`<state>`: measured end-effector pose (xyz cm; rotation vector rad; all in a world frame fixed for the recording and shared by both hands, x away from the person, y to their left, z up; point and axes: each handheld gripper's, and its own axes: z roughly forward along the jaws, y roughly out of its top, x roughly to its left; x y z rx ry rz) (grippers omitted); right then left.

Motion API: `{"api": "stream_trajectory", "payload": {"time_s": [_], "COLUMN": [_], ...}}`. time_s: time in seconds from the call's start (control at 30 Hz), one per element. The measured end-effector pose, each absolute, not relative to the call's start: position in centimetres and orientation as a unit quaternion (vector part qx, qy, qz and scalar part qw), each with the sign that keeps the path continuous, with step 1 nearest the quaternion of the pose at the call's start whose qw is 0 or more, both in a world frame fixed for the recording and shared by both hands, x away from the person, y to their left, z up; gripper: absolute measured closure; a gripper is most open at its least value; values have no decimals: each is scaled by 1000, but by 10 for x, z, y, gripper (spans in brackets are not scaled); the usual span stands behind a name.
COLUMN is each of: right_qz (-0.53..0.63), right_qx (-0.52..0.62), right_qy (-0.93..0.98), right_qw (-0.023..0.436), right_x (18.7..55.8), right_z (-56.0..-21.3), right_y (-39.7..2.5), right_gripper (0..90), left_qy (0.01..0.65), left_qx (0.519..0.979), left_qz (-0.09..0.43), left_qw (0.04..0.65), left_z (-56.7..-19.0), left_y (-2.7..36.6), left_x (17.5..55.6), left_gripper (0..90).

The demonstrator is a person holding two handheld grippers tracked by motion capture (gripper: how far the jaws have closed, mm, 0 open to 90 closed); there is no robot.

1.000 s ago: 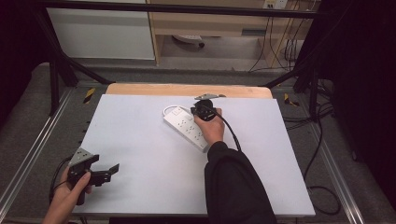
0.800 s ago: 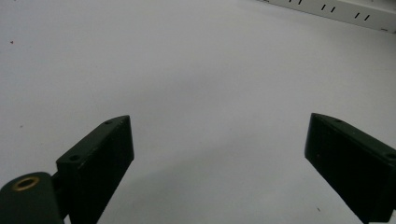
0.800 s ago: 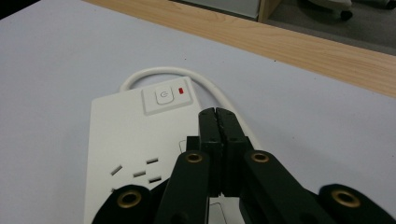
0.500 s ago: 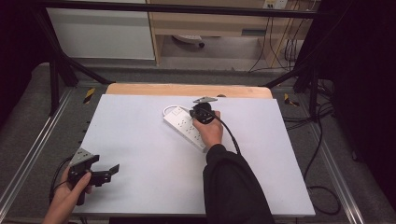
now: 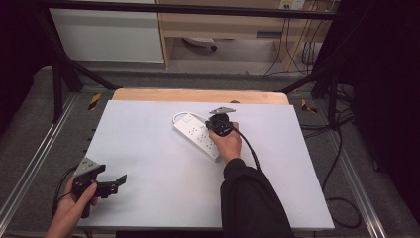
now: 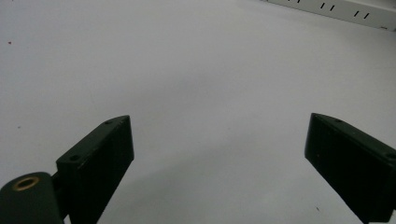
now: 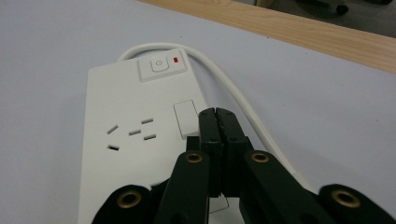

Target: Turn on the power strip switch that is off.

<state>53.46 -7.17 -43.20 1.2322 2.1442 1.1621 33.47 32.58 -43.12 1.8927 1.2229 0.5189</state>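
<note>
A power strip lies on the table, right of its middle and toward the far edge, running slantwise from far-left to near-right. Its cable curves round the far end, by the switch. The right gripper sits over the strip's far half. The left gripper is at the near left corner, well apart from the strip.

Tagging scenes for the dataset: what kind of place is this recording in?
Probably a lab or workshop recording bench, not a home. A white table stands inside a black metal frame, loose cables trail over the floor behind it, and a person's hands hold two grippers, the right gripper over a power strip.
</note>
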Motion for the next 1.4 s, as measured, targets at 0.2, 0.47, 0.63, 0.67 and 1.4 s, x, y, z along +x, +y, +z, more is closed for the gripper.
{"api": "stream_trajectory", "payload": {"time_s": [0.2,0.47,0.63,0.67,1.4], "right_qz": [418,428,429,430,448], "right_qx": [445,446,439,439,445], "right_qy": [766,760,763,763,751], "right_qw": [201,201,200,201,194], "right_x": [533,530,529,529,526], "right_z": [-437,-440,-441,-441,-445], "right_y": [-73,-73,-69,-69,-76], "right_gripper": [900,900,900,900,900], "left_qy": [484,484,484,484,483], "left_qx": [749,749,749,749,749], "left_qz": [205,204,205,205,206], "left_qw": [404,404,404,404,403], "left_z": [-431,-431,-431,-431,-431], "left_y": [326,326,326,326,326], "left_x": [335,335,335,335,335], "left_gripper": [82,82,82,82,82]}}
